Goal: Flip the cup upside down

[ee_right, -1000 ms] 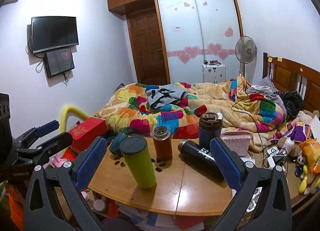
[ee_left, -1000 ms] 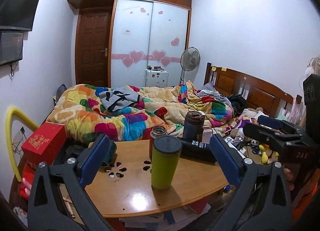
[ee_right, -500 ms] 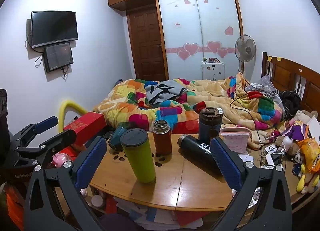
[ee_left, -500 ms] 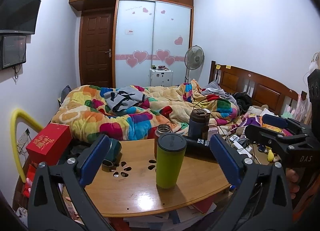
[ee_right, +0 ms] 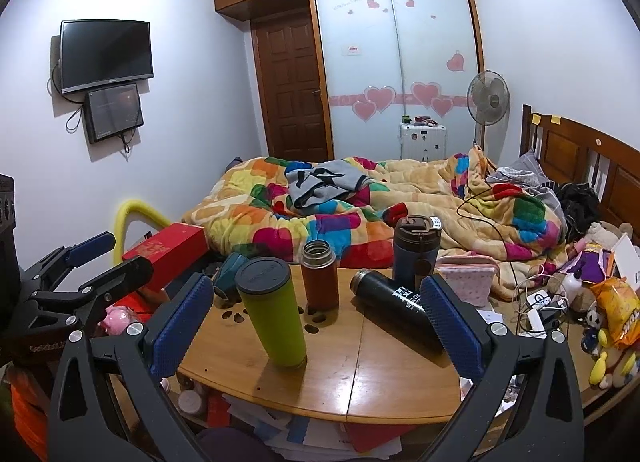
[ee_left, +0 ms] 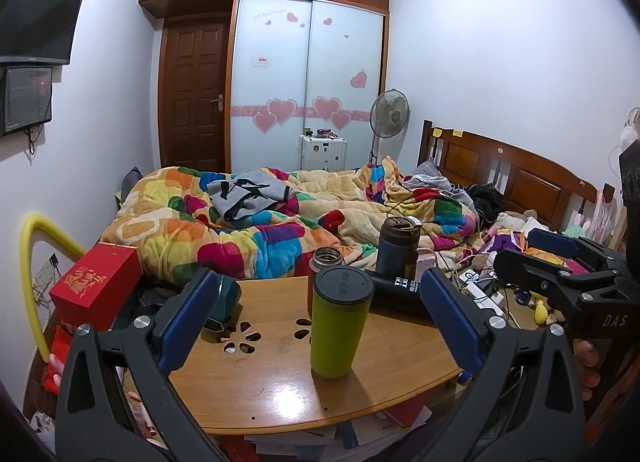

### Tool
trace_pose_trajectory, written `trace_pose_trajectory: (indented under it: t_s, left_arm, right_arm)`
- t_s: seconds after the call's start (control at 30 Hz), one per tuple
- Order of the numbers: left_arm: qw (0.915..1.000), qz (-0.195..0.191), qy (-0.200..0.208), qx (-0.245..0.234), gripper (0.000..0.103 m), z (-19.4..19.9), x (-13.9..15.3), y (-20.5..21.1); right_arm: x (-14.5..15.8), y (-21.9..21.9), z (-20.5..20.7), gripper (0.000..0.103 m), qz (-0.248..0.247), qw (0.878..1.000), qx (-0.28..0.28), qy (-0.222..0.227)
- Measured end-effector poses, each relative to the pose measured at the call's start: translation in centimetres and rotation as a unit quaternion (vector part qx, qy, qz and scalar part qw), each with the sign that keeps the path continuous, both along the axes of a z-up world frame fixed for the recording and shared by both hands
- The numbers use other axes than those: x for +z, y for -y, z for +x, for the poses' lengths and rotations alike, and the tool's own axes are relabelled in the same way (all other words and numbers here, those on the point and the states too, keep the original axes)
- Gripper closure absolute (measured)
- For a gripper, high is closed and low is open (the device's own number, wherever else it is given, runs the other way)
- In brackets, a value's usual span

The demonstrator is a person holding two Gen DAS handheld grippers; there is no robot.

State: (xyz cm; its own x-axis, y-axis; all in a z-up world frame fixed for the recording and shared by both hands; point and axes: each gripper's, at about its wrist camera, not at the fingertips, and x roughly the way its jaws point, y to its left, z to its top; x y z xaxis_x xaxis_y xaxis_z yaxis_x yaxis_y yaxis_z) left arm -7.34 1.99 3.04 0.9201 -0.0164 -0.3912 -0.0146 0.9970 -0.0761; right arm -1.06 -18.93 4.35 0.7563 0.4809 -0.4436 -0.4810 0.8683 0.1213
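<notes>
Your left gripper hangs in front of the wooden table with its blue-padded fingers spread wide and nothing between them. From its camera, starting at the left, you have a red box off the table's left edge, then a dark teal object lying on the tabletop just behind the left finger pad. The green cup stands upright near the middle of the table with its dark lid on top, framed between the two pads but touched by neither. Just behind it stands a brown flask; a black bottle lies on its side to the right, with a dark blue tumbler upright behind that.

Your right gripper is likewise spread apart and holds nothing. In its view the green cup sits left of centre, closer to the left pad, with the brown flask, then the lying black bottle and the blue tumbler to its right. Farther right, a pink pouch rests at the table's edge.
</notes>
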Motion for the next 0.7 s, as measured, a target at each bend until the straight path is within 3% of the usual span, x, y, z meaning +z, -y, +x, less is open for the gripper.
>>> trace_pose_trajectory:
  t_s: [0.7]
  left_arm:
    - [1.0, 0.002, 0.002, -0.001, 0.001, 0.07, 0.0, 0.1]
  right_arm:
    - [0.06, 0.41, 0.11, 0.0, -0.002, 1.0, -0.001, 0.004]
